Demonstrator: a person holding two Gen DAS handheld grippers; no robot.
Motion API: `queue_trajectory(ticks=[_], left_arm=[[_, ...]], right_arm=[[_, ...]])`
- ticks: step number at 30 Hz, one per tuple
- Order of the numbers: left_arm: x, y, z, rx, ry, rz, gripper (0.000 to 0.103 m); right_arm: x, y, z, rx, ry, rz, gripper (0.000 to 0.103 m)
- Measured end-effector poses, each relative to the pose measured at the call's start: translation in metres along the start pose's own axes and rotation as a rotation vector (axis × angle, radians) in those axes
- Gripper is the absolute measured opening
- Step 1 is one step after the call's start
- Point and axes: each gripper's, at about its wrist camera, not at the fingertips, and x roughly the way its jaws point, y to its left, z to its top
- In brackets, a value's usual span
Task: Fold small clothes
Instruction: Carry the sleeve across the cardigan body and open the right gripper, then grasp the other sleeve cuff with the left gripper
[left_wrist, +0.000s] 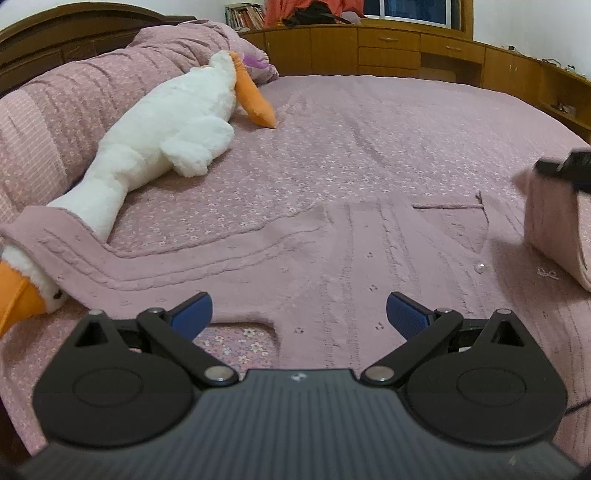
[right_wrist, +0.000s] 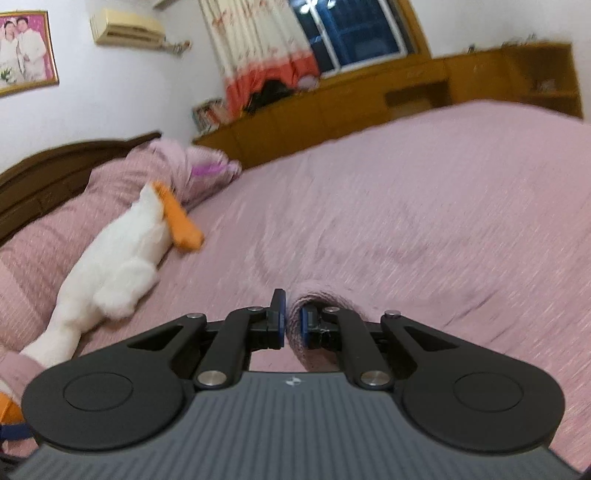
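Observation:
A small pink knitted cardigan (left_wrist: 332, 254) lies flat on the pink bed, its left sleeve (left_wrist: 74, 240) stretched over the neck of a plush goose. My left gripper (left_wrist: 299, 314) is open and empty, hovering just above the cardigan's lower hem. My right gripper (right_wrist: 293, 321) is shut on a fold of the cardigan's right sleeve (right_wrist: 321, 299) and holds it lifted. In the left wrist view the lifted sleeve (left_wrist: 554, 225) and the right gripper (left_wrist: 565, 166) show at the far right edge.
A large white plush goose (left_wrist: 166, 136) with orange feet lies at the left along a rolled pink quilt (left_wrist: 74, 103). Its head (left_wrist: 22, 288) is by the sleeve end. Wooden cabinets (left_wrist: 388, 48) run behind the bed (left_wrist: 369, 129).

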Motion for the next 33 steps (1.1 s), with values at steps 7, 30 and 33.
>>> queue_trajectory(ticks=[7, 30, 33], left_arm=[[0.012, 0.009, -0.004, 0.005, 0.014, 0.018, 0.102], [0.018, -0.044, 0.004, 0.101, -0.003, -0.066, 0.102], [0.020, -0.063, 0.005, 0.132, -0.010, -0.091, 0.102]], right_arm=[[0.050, -0.002, -0.051, -0.012, 0.134, 0.007, 0.009], [-0.022, -0.031, -0.052, -0.099, 0.218, 0.123, 0.078], [-0.041, -0.049, -0.043, -0.115, 0.166, 0.050, 0.079]])
